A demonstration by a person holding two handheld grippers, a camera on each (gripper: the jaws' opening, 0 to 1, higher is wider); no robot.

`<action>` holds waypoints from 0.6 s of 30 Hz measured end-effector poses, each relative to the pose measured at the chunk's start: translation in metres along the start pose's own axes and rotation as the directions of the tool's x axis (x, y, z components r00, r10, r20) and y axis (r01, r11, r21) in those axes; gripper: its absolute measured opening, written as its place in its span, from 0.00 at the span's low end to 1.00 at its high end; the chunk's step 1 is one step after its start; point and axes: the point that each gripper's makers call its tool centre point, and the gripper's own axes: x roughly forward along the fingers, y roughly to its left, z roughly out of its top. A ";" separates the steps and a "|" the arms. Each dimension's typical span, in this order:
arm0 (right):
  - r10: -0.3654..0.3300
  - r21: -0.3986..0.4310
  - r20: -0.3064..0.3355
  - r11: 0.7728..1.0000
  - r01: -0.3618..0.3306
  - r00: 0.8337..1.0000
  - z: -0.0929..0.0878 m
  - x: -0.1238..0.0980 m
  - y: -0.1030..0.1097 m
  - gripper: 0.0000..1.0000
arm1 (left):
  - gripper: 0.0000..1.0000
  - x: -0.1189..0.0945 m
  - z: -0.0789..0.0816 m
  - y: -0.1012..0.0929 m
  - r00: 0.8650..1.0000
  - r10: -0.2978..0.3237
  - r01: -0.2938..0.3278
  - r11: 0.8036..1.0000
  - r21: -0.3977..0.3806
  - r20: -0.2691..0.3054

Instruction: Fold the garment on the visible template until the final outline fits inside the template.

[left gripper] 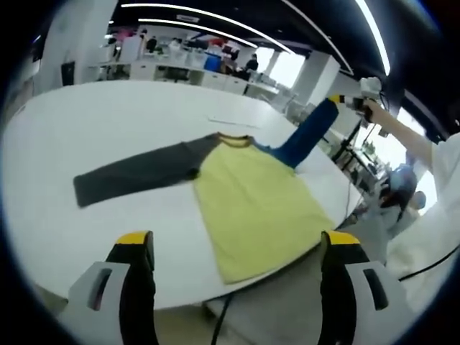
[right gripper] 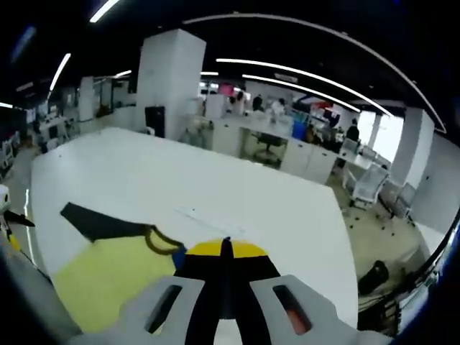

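Note:
A long-sleeved shirt lies on the white table (left gripper: 86,115), with a yellow body (left gripper: 251,201), a dark grey sleeve (left gripper: 136,172) stretched flat to the left, and a blue sleeve (left gripper: 305,136). The blue sleeve rises off the table to my right gripper (left gripper: 338,100), which a person's hand holds up at the far right. In the right gripper view that gripper (right gripper: 226,248) has its yellow-tipped jaws pressed together, with a bit of blue cloth (right gripper: 180,251) beside them and the yellow body (right gripper: 108,277) and grey sleeve (right gripper: 93,223) below. My left gripper (left gripper: 238,243) stands open over the table's near edge, holding nothing.
A faint thin sheet outline (left gripper: 233,122) lies on the table beyond the collar. The table's right edge (left gripper: 345,194) drops to the floor. Office desks (right gripper: 302,154) and chairs (right gripper: 370,187) stand beyond the table, and a white pillar (right gripper: 169,79) stands behind it.

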 end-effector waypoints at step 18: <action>0.114 0.116 0.042 0.986 -0.118 0.993 0.020 0.009 0.075 0.02 | 0.91 -0.008 -0.008 0.006 1.000 0.024 -0.024 0.999 -0.035 0.020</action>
